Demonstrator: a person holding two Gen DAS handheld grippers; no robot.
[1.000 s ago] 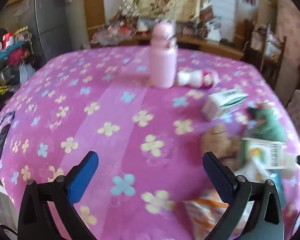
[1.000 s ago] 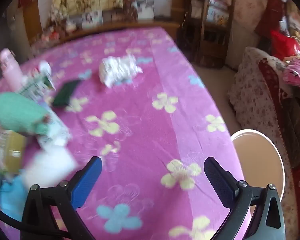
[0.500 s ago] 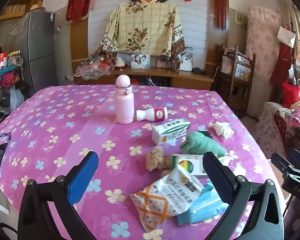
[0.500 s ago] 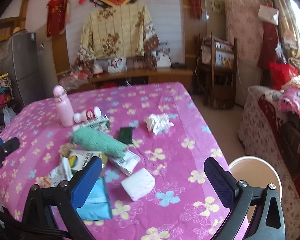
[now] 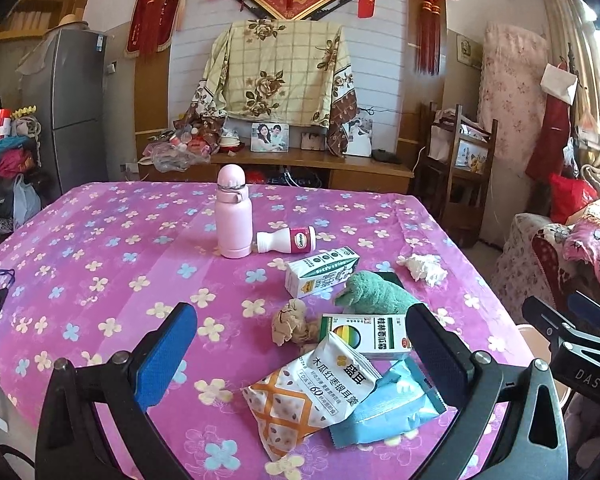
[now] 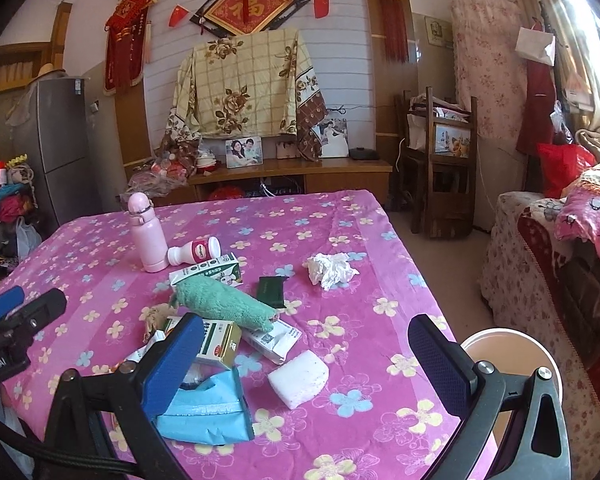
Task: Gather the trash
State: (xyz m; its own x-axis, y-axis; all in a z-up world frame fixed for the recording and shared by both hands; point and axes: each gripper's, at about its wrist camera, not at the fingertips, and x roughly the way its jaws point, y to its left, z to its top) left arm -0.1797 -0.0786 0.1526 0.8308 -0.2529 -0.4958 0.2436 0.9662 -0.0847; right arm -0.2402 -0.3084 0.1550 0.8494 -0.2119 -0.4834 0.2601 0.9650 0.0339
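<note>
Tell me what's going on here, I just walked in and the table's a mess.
A person is holding a gripper in each hand over the table, about to collect trash. Both the left gripper and right gripper are open and empty. Nothing is picked up yet: the snack bag, blue wrapper, cartons and crumpled tissue lie on the cloth. A bin sits off the right edge.

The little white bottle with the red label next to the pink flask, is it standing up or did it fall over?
Tipped over. The small white bottle with the red label lies on its side on the pink flowered tablecloth, beside the upright pink flask.
</note>
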